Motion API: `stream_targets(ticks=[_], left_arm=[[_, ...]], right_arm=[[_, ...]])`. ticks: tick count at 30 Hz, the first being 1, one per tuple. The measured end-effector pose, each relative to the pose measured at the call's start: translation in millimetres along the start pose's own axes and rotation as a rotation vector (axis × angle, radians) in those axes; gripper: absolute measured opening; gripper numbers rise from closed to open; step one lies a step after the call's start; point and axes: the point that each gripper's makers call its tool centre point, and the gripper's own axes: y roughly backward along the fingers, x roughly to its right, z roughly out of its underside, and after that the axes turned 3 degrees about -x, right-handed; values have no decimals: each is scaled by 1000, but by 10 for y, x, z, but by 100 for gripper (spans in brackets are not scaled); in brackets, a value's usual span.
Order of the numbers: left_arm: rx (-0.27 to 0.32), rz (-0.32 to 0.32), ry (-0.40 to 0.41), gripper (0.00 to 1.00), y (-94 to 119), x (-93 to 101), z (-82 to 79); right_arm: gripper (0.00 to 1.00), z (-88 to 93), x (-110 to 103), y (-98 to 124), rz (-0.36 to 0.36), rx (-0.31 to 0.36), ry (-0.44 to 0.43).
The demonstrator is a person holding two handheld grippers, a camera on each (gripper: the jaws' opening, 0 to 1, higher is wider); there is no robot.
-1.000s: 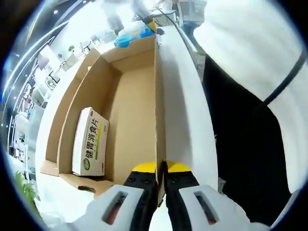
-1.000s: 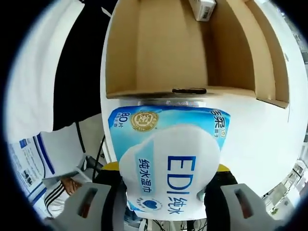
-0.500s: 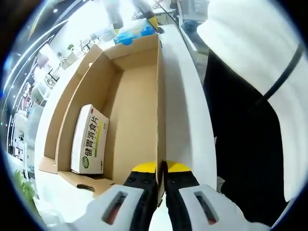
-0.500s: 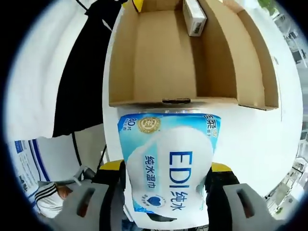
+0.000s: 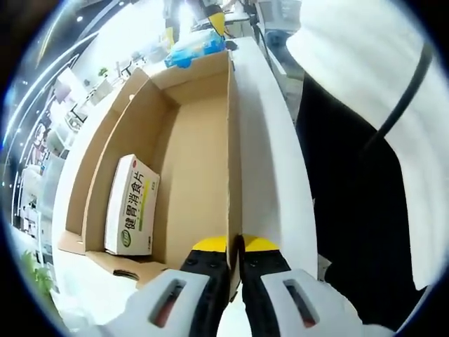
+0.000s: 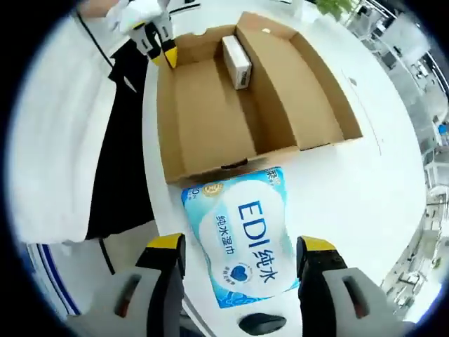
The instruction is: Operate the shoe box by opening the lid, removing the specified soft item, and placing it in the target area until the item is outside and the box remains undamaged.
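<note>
Pinching the shoe box [image 5: 196, 161] wall, the left claw [image 5: 235, 246] is risking a crease if tugged, while the spread right claw [image 6: 242, 249] is straddling the wet-wipes pack [image 6: 242, 246] lying on the white surface [image 6: 365, 203] beside the box.

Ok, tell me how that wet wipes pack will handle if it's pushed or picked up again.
The wet wipes pack looks like a soft film pouch, so it will probably squash and sag rather than stay stiff. Its glossy wrapper may slip between the open right gripper jaws. Lying flat on the white table, it should slide, not roll or tip.
</note>
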Motion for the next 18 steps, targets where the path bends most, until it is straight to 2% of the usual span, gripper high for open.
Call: stream_targets(ticks=[3,5,6,8,9,11,14,18], left_arm=[[2,-4,3,4,2,-3,-3],[-6,-1,9,4,3,0,-8],[-7,0,10,4,5,-2,-10],[-6,0,12,4,5,-3,-8],[-5,-3,10,4,3,-3,-4],[-3,-18,-1,4,3,4,-4],[-7,-23,6,4,2,1,-4],[-8,-16,15,4,4,-4,-9]], right_arm=[[64,-163,-35,119,31,117,-118],[63,-237,-39,170,68,164,-182],[62,-299,-31,211,110,200,-197],[61,-366,-48,249,135,238,-227],[61,-456,-90,300,158,299,-275],[61,-541,-138,342,179,366,-326],[57,-542,-190,366,203,392,-374],[56,-401,-248,319,234,359,-394]])
